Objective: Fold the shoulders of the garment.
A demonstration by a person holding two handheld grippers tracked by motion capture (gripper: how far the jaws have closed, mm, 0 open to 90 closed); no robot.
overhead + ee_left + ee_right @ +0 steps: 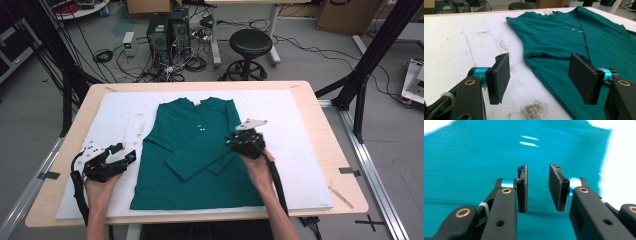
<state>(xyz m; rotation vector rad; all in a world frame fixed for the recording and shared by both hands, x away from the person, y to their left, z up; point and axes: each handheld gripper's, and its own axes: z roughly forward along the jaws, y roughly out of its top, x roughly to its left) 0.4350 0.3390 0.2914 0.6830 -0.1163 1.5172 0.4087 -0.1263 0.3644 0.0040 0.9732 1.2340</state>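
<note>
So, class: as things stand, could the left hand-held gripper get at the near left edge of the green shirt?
Probably yes. The left hand-held gripper is open, its jaws apart just above the white mat, and the green shirt lies flat close by, with nothing between them.

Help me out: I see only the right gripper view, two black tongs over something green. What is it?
Observer: A green T-shirt, spread on a white pad on a wooden table, collar away from the person.
Operator: Is the other hand busy?
Observer: The left tongs are open beside the shirt's left edge, holding nothing.
Operator: Is the shirt folded at all?
Observer: The sleeve on the right of the high view lies folded across the front, close to the right tongs.
</note>
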